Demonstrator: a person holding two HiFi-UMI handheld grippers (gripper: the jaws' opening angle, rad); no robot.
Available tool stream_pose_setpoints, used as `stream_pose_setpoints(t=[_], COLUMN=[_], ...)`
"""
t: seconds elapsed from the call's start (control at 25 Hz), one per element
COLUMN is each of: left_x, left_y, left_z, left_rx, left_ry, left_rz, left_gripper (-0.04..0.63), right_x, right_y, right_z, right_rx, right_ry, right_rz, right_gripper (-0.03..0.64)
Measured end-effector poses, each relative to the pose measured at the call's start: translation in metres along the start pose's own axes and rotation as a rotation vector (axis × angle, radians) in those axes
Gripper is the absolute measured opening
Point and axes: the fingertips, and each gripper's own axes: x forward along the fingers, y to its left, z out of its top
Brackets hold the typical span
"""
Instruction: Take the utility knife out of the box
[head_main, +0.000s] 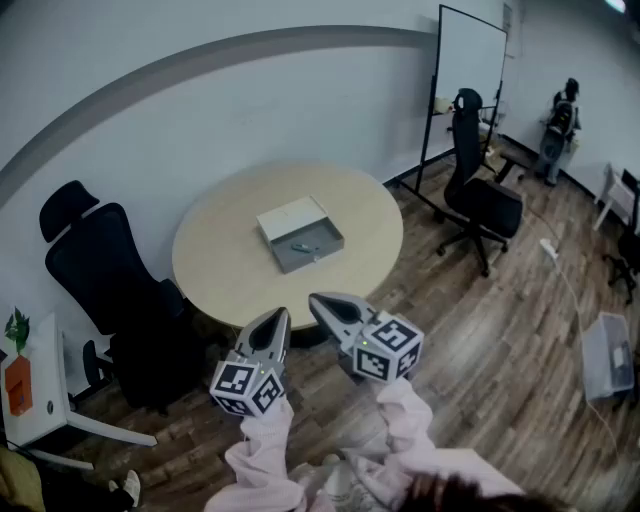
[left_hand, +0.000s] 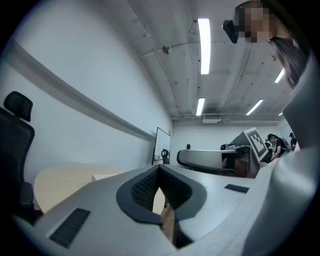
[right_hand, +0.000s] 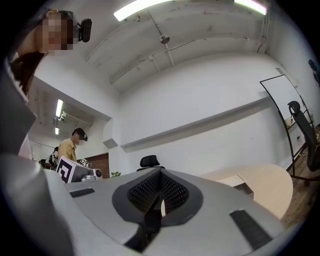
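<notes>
Both claws pressed together, nothing between them: left gripper (head_main: 277, 318) and right gripper (head_main: 320, 302) held level, short of the round table (head_main: 220, 270). Open box (head_main: 288, 218) mid-table; small item inside, probably the utility knife (head_main: 302, 246).

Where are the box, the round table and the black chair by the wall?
box (head_main: 290, 218): head view, on its open lid.
table (head_main: 225, 270): head view, bare top left of the box.
chair (head_main: 98, 262): head view, on its backrest.
</notes>
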Motion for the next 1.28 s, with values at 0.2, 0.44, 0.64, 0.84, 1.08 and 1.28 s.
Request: stream_pose_setpoints(t=[0.2, 0.44, 0.64, 0.84, 1.08, 1.28], left_x=[0.0, -0.003, -0.005, -0.007, -0.005, 0.001], left_y=[-0.006, -0.012, -0.016, -0.024, -0.031, -0.026], left_z=[0.0, -0.002, -0.008, -0.018, -0.026, -0.029], left_rx=[-0.002, -0.013, -0.028, -0.04, -0.057, -0.059], left_ry=[-0.001, 0.003, 0.006, 0.014, 0.02, 0.034], left_rz=[-0.001, 0.004, 0.029, 0.056, 0.068, 0.079], left_gripper=[0.009, 0.009, 0.009, 0.009, 0.009, 0.009], right_x=[-0.008, -0.014, -0.023, -0.035, -0.041, -0.033], right_y=[0.0, 0.002, -0.001, -0.011, -0.019, -0.023], right_z=[0.004, 0.002, -0.004, -0.007, -0.012, -0.013], right_rx=[-0.019, -0.004, 0.007, 0.01, 0.024, 0.026], right_ry=[-0.001, -0.001, 0.009, 0.015, 0.023, 0.028], right_rz=[0.003, 0.01, 0.005, -0.008, -0.012, 0.003], right_gripper=[-0.005, -0.005, -0.005, -0.004, -0.003, -0.003])
